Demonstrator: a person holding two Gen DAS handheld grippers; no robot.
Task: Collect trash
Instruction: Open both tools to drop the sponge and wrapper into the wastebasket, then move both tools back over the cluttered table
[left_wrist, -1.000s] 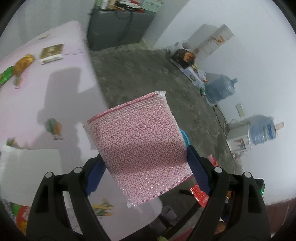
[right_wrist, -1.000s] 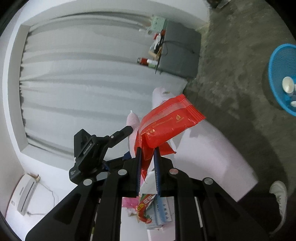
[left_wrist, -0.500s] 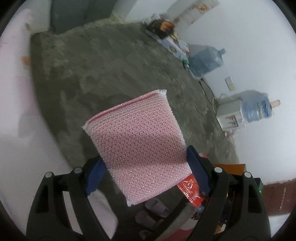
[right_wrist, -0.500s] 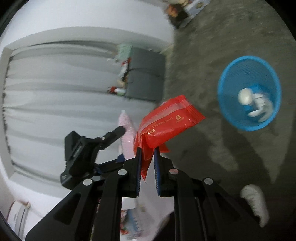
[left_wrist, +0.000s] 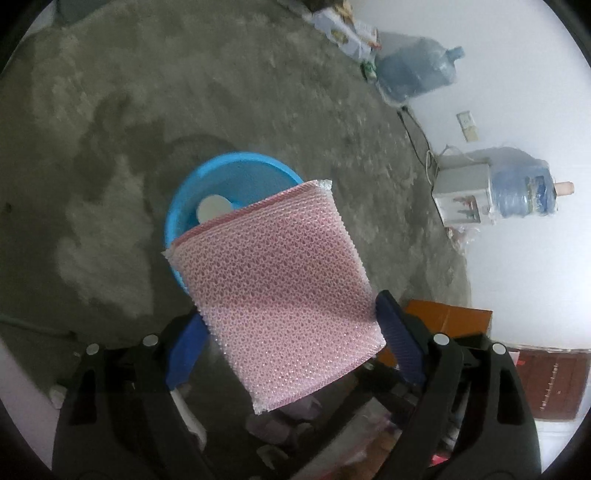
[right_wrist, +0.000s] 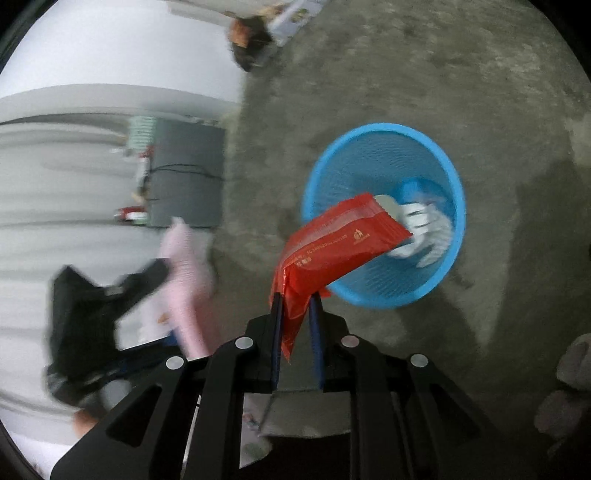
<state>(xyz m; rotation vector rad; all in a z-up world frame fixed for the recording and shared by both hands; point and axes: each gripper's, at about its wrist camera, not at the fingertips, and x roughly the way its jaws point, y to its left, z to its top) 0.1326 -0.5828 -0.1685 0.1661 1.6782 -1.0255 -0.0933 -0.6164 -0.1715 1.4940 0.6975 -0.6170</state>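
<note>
In the left wrist view, the left gripper (left_wrist: 291, 328) is clamped on a pink sponge (left_wrist: 275, 284), held above the near side of the blue basket (left_wrist: 184, 206) on the floor. In the right wrist view, the right gripper (right_wrist: 295, 314) pinches a red wrapper (right_wrist: 332, 251) whose far end hangs over the basket, where white trash (right_wrist: 424, 229) already lies. Both pieces remain to be dropped in.
</note>
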